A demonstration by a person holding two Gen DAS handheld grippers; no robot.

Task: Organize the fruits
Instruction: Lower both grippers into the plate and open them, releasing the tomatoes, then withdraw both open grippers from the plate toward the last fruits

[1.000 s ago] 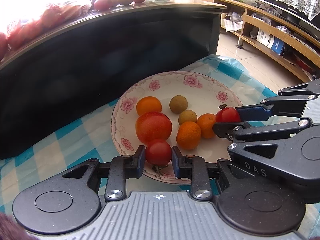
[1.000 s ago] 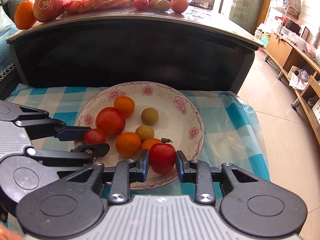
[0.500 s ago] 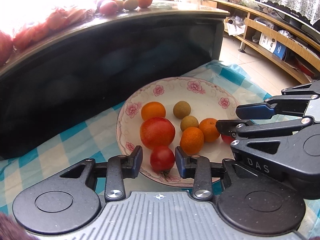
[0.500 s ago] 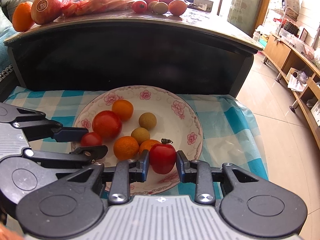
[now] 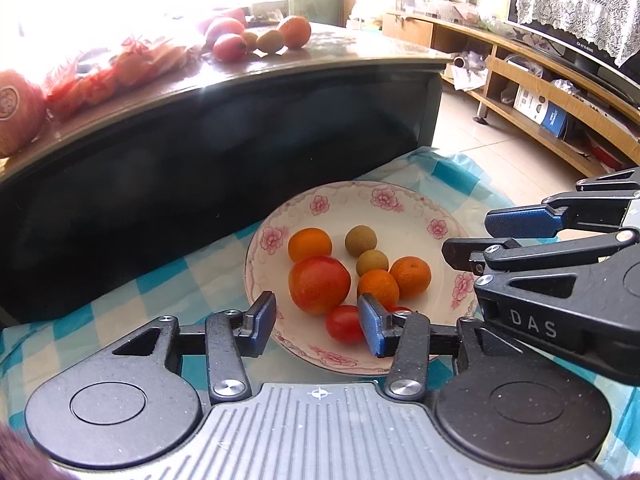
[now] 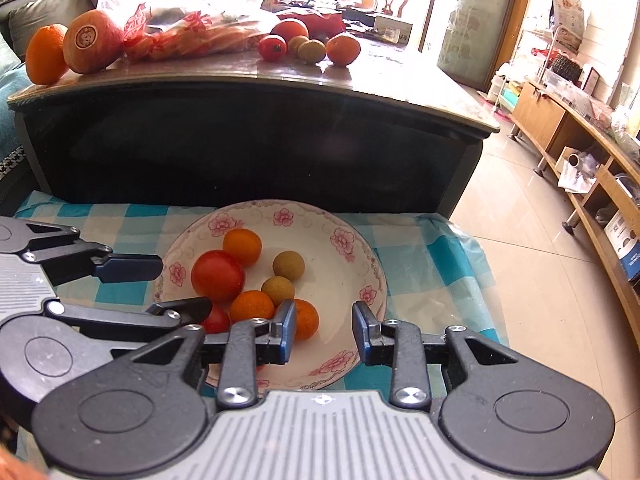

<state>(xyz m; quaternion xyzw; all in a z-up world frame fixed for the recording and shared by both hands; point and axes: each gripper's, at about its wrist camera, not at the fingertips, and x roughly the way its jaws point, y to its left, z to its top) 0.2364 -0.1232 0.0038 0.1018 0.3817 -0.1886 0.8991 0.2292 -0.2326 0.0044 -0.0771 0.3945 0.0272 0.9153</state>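
Checked blue-and-white cloth (image 6: 420,248) covers the low surface across the lower half of both views, and a flowered plate (image 6: 360,256) is set on it as the collecting place for the fruit. Nearest the cameras, the left gripper (image 5: 316,322) is held low at the near rim with its fingers apart and nothing between them. The right gripper (image 6: 324,330) is likewise spread and empty over the plate's near edge. A small cherry tomato (image 5: 344,324) lies on the plate just beside the left gripper's right finger, apparently set down there to join the group; a second one is mostly hidden behind that finger. Just beyond, a large tomato (image 5: 319,284), three small oranges (image 5: 310,243) and two brownish round fruits (image 5: 361,241) are clustered in the plate's middle, touching or nearly so. Farther off, in the upper part of both frames, a dark table (image 6: 248,148) carries more loose fruit (image 6: 310,46), which is judged still to be gathered, and a red-printed bag (image 6: 188,30).
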